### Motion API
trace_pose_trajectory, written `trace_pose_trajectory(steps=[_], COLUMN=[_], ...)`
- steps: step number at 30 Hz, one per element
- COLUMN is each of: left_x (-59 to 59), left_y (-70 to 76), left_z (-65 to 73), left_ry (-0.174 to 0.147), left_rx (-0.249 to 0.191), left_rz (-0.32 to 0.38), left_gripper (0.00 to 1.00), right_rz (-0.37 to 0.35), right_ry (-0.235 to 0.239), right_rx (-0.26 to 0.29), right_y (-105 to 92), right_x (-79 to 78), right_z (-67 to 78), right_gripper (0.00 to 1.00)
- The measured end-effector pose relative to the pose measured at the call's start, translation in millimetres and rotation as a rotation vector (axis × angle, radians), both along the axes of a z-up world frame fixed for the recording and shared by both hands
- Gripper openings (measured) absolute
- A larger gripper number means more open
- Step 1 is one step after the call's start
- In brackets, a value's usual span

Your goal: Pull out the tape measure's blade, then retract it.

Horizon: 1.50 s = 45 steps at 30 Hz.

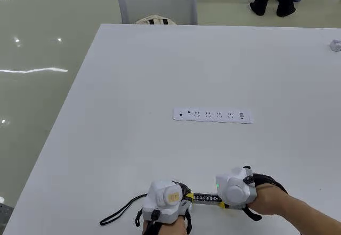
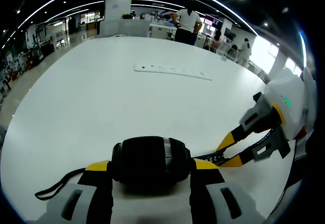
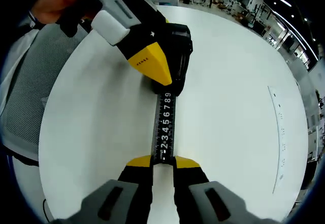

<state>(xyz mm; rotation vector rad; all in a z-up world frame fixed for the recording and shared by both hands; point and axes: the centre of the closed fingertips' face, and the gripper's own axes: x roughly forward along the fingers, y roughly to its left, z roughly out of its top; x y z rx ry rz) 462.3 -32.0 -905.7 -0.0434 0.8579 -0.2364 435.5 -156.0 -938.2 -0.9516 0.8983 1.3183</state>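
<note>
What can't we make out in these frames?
Right gripper view: blade end hook hidden between the right claw tips.
Head view: tape measure case mostly covered by the left claw.
Head view: blade numbers too small.
Head view: small object at far right, cut off by the frame edge.

Hidden in right tool [image 3: 162, 162] pinch: blade [image 3: 165, 127] end. Small grey item [image 1: 335, 45] cut by frame edge, perhaps box.
</note>
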Motion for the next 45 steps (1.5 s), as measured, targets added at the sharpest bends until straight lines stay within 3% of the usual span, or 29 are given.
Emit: trace_pose_trajectory(steps=[45], left_x=[-0.7], left_y=[-0.1], left_z=[1.0], left_ry=[0.006], left_rx=[0.001], left_rz=[-0.002], left_gripper=[0.58], right_rz=[0.015], right_ry=[0.01], right_rx=[0.021], right_y=[33.5], right_x=[4.5], right_z=[0.5], right_gripper=[0.14])
